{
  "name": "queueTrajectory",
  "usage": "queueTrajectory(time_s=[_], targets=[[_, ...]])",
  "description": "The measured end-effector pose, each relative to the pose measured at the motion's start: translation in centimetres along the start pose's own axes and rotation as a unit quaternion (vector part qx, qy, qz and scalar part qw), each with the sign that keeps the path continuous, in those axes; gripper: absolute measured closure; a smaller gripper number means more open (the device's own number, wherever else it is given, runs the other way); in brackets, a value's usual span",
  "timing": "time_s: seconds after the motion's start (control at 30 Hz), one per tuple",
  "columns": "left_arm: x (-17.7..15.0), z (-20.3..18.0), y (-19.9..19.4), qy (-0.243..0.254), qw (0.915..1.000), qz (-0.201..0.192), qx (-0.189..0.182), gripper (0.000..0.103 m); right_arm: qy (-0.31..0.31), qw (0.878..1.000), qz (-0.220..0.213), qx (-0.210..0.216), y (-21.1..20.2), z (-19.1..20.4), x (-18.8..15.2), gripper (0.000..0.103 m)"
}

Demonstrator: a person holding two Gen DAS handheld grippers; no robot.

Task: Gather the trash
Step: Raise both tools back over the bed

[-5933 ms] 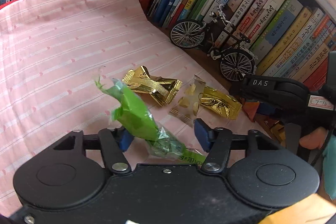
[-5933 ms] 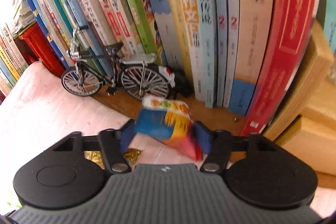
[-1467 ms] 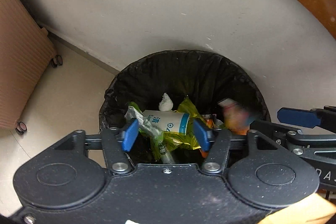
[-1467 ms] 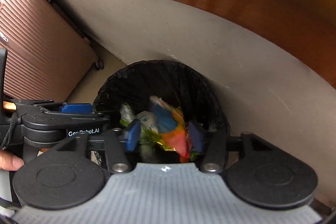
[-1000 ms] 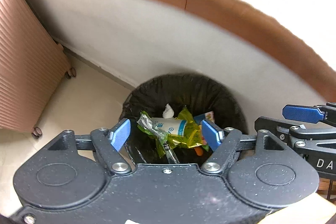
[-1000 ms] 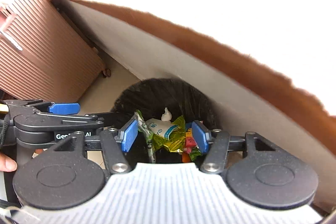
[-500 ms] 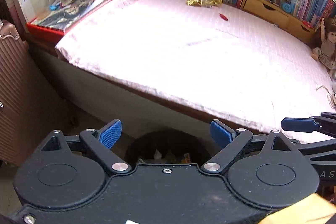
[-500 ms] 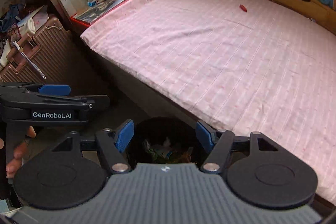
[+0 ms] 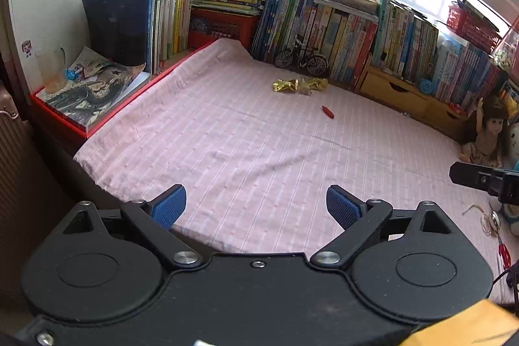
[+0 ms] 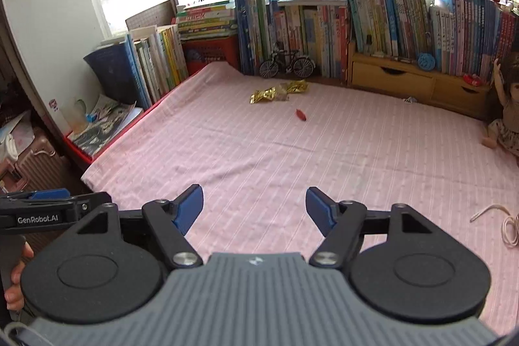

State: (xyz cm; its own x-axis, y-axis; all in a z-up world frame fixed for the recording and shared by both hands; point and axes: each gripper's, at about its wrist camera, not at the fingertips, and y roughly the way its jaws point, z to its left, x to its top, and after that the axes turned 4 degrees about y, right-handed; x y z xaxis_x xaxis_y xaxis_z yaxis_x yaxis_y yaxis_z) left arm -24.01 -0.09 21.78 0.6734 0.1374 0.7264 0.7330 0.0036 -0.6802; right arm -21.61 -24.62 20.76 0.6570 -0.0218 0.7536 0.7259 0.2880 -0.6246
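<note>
Left gripper (image 9: 256, 205): jaws spread wide, nothing between the blue pads (image 9: 168, 206). It sits above the near edge of the bed (image 9: 259, 158), pointing toward the far book wall.

Right gripper (image 10: 254, 206): jaws likewise wide apart and empty, also over the near part of the bed. In the right wrist view the left unit's handle shows at the far left edge, with part of a hand (image 10: 14, 278) gripping it.

Trash on the bed: two gold wrappers (image 9: 300, 85) lie at the far end of the pink striped sheet, touching or nearly touching each other, with a paler crumpled piece between them. They rest just in front of a model bicycle (image 9: 301, 59), which stands against the row of books (image 9: 327, 28). A small red scrap (image 9: 327, 112) lies alone on the sheet, nearer than the gold wrappers and slightly to their right. Both lots of trash are well apart from either gripper.

Surroundings: a wooden drawer unit (image 9: 399, 93) stands at the far right under more books. A doll (image 9: 483, 135) sits at the right edge of the bed. A red tray with a magazine (image 9: 90, 89) lies at the left. A pale cord (image 10: 506, 222) lies on the sheet at the near right. A suitcase (image 10: 35, 164) stands at the left, off the bed.
</note>
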Motion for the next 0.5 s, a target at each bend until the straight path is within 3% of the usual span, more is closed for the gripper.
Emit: queueTrajectory(time_s=[0.27,0.5], targets=[[6.4,-1.3,3.3,-0.006,0.9989,-0.038,0.027,0.007,0.007,0.999,-0.041,-0.005,4.4,-3.2,7.9,0.022],[10.2,-4.4,12.3,-0.039,0.9973,-0.033,0.053,0.006,-0.007,0.999,-0.037,0.001,12.5,-8.2,14.3,0.021]])
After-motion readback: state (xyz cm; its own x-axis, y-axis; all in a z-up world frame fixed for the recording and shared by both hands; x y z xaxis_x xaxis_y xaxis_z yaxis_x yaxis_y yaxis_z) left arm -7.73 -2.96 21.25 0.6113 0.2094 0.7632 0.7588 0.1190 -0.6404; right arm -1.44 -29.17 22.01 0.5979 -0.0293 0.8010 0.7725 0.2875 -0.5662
